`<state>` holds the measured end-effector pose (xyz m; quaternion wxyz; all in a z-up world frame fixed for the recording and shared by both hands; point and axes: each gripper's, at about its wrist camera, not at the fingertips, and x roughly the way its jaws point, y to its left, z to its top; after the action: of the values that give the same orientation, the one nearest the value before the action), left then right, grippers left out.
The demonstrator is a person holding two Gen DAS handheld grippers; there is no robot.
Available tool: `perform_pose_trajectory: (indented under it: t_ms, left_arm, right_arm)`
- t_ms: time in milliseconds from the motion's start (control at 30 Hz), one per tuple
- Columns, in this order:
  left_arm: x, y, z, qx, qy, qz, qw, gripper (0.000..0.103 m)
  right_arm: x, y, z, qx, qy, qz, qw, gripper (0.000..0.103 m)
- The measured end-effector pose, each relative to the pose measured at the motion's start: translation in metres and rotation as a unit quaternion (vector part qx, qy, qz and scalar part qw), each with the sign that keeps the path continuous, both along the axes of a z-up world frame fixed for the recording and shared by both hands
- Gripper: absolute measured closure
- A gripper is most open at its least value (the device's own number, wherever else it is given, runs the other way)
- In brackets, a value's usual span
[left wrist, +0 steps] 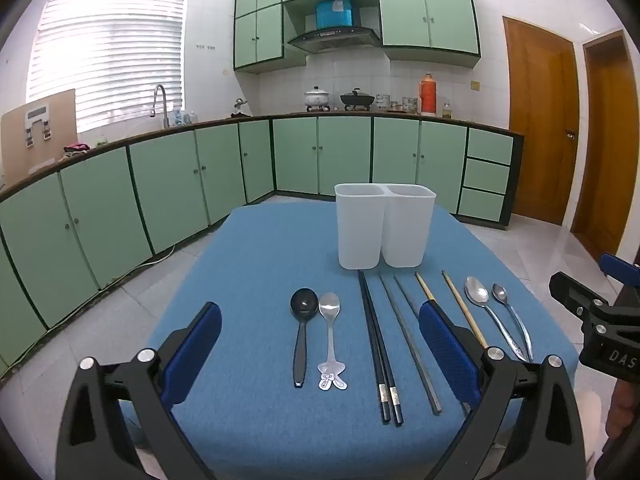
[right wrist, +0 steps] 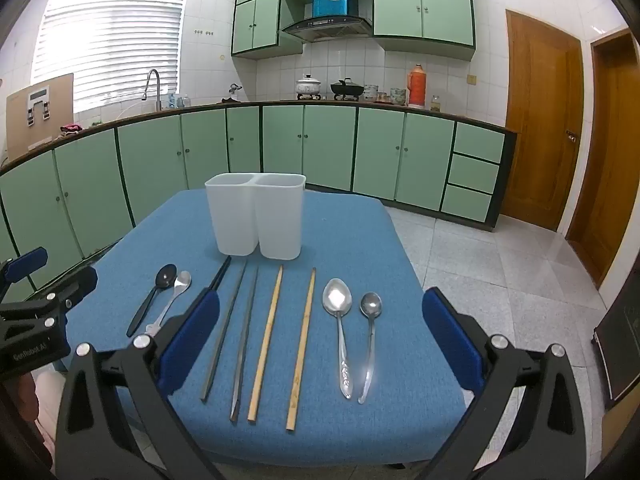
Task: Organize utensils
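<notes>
1. Left wrist view: the white two-part holder [left wrist: 385, 226] stands on the blue table [left wrist: 256, 264]; its inside is hidden. Spoons [left wrist: 329, 340] and chopsticks [left wrist: 378, 354] lie before it. The left gripper [left wrist: 320, 350] hovers above, tilted down, jaws wide, gripping nothing.
2. Right wrist view: the holder [right wrist: 256, 216] stands behind the wooden chopsticks [right wrist: 266, 344]. The right gripper [right wrist: 320, 344] hovers, tilted down, jaws spread, empty.

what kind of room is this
Almost certainly a home kitchen: green cabinets line the walls, a range hood hangs above pots on a stove, and a sink faucet stands under the window. Utensils lie on a blue-covered table in front.
</notes>
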<state>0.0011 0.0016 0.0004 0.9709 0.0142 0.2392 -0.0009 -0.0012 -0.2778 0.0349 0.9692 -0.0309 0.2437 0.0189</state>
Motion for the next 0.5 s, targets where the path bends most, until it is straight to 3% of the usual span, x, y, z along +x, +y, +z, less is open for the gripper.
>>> perform_pose_trajectory:
  t_ms: [500]
  left_arm:
    - [-0.0014,0.0008,-0.0008,-0.002,-0.009,0.0,1.0,0.006]
  right_arm:
    - [-0.0003,-0.0004,0.0002,0.003,0.0,0.0,1.0,0.005]
